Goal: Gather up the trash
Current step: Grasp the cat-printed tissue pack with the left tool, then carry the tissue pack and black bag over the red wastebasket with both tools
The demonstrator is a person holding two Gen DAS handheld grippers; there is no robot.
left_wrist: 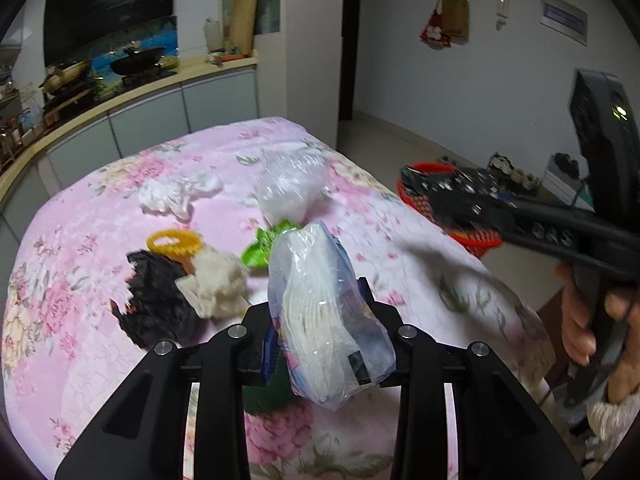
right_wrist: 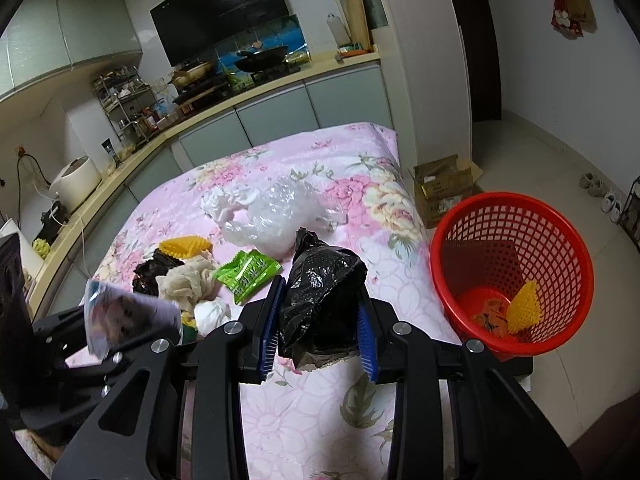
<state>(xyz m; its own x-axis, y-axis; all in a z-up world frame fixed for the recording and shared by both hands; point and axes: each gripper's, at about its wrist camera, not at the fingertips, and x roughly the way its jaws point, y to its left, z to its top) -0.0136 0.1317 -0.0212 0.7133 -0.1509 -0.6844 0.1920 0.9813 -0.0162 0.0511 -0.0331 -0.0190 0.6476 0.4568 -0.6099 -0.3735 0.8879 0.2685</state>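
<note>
Two pieces of trash are being carried at once. The left gripper (left_wrist: 320, 332) is clamping a clear packet (left_wrist: 320, 312) of something pale and ribbed, lifted above the flowered tablecloth (left_wrist: 80, 280). The right gripper (right_wrist: 320, 340) is squeezing a crumpled black bag (right_wrist: 320, 292), also off the cloth and beside the red basket (right_wrist: 472, 216), which is standing off the table's edge.

Both loads are looking slippery to me. The packet is sitting tilted between the pads and sticking far out, so a quick swing could be letting it slide free. The black bag is hanging loosely below the pads; released short of the rim, it would likely be landing on the floor or catching on the edge.

The basket is holding a yellow ridged piece (right_wrist: 524, 308) and some orange scraps at the bottom. Farther off, a green wrapper (right_wrist: 248, 272), beige rag (right_wrist: 188, 280), and clear plastic bag (right_wrist: 276, 216) are waiting on the table.
</note>
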